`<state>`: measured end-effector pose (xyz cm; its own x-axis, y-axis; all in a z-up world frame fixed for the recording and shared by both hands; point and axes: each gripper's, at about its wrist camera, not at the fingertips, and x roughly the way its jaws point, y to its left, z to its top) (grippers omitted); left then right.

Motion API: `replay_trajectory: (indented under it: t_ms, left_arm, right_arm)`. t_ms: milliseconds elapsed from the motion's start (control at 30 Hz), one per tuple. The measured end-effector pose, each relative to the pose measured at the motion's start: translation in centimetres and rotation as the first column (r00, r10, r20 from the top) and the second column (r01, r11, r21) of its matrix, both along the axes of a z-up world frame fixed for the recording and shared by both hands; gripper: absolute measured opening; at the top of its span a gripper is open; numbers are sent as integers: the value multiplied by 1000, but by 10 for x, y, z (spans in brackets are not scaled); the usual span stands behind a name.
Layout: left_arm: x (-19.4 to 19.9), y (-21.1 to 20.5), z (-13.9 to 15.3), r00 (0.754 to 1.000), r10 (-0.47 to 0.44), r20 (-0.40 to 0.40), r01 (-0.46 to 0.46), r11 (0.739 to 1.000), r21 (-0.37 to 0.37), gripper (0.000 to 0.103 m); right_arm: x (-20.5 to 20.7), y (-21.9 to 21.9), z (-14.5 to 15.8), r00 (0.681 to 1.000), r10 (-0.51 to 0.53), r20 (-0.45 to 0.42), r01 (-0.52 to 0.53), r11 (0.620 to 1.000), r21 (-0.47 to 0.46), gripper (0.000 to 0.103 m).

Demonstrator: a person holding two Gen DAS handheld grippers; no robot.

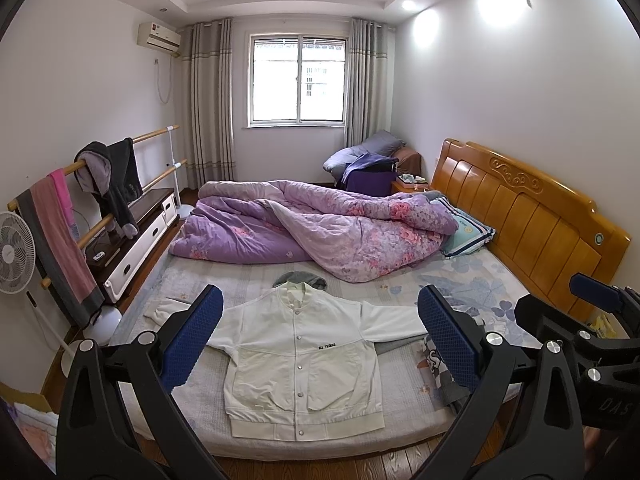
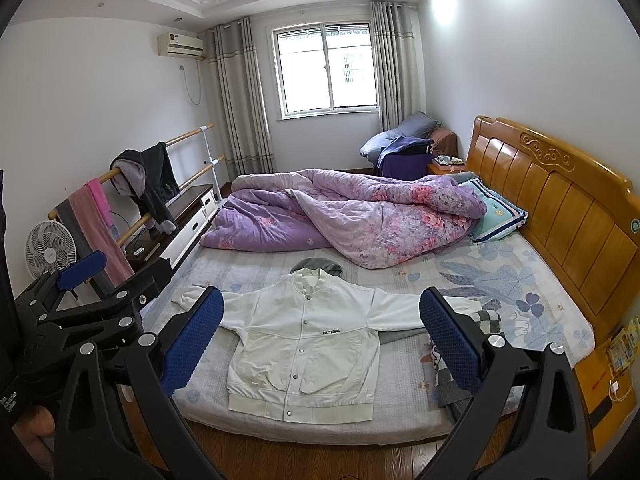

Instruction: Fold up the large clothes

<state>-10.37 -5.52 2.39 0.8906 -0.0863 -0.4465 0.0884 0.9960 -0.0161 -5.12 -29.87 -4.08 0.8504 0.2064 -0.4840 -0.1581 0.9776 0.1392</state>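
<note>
Folding not yet begun: the jacket (image 1: 304, 344) lies flat on the bed (image 1: 400, 412); both claws spread wide, empty; next, pinch a sleeve.

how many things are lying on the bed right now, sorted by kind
jackets: 1, white jacket, spread flat and buttoned
quilts: 1, purple floral quilt, bunched up
pillows: 1, striped pillow by the headboard
other clothes: at least 2, grey garment above the collar, and a pile under the right sleeve, count unclear
total: at least 5
</note>
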Motion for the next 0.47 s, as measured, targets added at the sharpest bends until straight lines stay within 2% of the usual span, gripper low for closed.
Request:
replay_trajectory:
  t_ms: [467]
  left_arm:
    - [5,3,-13,1000,9,-4,-9,1000,4,98]
  right_arm:
    - [3,0,-1,1000,4,1,-4,1000,-2,95]
